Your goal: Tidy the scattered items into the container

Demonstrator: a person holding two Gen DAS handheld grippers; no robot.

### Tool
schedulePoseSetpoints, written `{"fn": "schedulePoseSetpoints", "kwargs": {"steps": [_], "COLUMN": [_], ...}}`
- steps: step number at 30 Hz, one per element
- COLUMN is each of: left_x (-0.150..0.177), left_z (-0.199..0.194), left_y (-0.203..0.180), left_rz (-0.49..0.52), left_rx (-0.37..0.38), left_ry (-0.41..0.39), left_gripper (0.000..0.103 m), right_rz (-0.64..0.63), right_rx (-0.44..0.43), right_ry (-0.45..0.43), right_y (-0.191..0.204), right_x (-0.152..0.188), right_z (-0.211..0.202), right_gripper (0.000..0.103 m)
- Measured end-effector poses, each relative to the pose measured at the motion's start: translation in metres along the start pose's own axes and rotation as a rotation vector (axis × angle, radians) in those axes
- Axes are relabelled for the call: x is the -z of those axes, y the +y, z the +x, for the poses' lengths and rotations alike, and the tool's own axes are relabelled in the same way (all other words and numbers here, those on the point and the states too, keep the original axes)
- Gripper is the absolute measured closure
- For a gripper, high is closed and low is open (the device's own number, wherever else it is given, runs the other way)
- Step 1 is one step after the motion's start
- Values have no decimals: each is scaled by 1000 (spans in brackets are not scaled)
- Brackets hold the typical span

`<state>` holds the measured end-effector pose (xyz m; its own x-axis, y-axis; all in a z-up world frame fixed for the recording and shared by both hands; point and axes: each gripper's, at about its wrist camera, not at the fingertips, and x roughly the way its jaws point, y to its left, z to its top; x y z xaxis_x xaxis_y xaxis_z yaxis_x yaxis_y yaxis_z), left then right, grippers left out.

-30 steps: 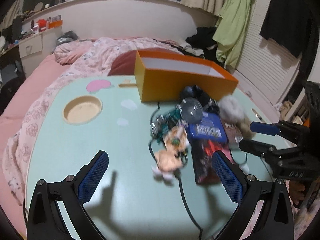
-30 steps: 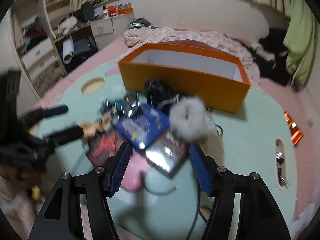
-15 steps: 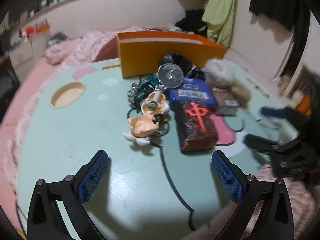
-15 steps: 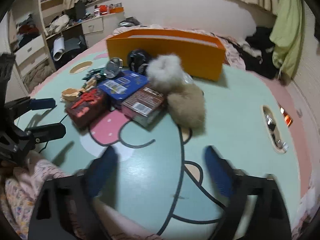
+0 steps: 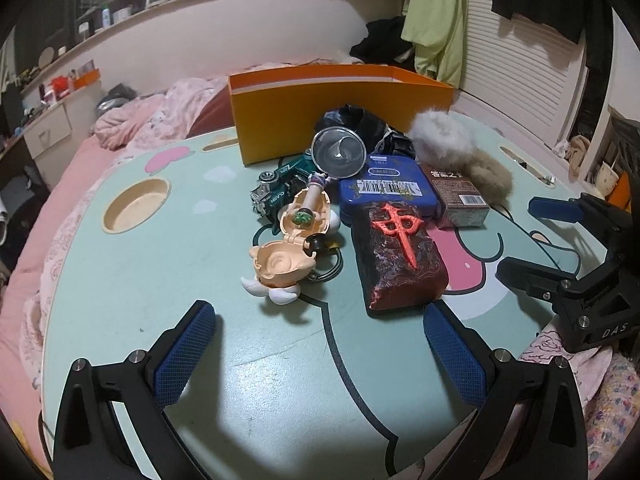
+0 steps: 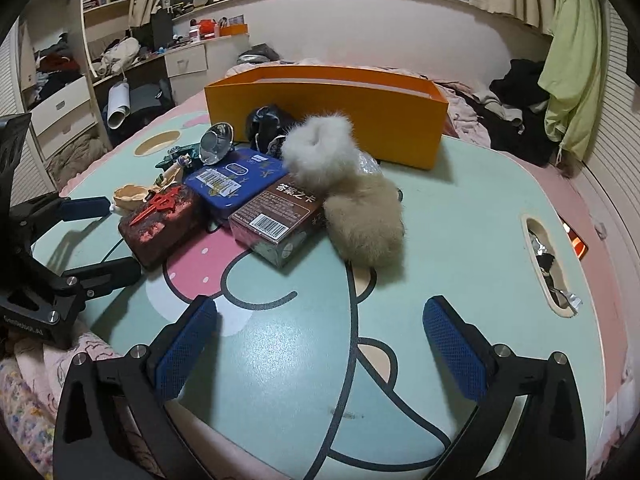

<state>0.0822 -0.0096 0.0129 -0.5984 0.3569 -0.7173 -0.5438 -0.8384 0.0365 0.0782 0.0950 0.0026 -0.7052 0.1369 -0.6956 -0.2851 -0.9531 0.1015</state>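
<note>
An orange box stands open at the far side of the mint table. In front of it lies a heap: a dark red block with a red character, a blue tin, a brown card box, white and beige fluffy rings, a peach shell toy, a green toy car, a metal strainer. My left gripper and right gripper both stand open and empty, short of the heap.
A round cup recess sits at the table's left, a slot with foil scraps at its right. A black cable loops under the toys. Pink bedding lies behind; a patterned blanket is at the near edge.
Both grippers have drawn back and sunk toward the table's near edge, so the heap looks farther away. The right gripper's jaws have spread wider. The items have not moved.
</note>
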Motion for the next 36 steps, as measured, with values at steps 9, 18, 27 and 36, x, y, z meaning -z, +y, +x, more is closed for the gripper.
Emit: {"fn": "schedulePoseSetpoints", "kwargs": {"steps": [9,18,27,36], "left_x": [1,2,2,2], "left_z": [0,1,0,1], "left_y": [0,-1,-1,-1], "left_rz": [6,12,15,15], "left_rx": [3,5,7,8], "left_ry": [-4,-7,-7,-7], "left_gripper": [0,0,0,0], "right_rz": [-1,0,0,1], "right_rx": [-3,-2,-1,1], "right_ry": [-3,-3,-3,-3], "right_y": [-1,-1,-1,-1], "right_x": [0,0,0,1], "right_z": [1,0,0,0], "right_gripper": [0,0,0,0]}}
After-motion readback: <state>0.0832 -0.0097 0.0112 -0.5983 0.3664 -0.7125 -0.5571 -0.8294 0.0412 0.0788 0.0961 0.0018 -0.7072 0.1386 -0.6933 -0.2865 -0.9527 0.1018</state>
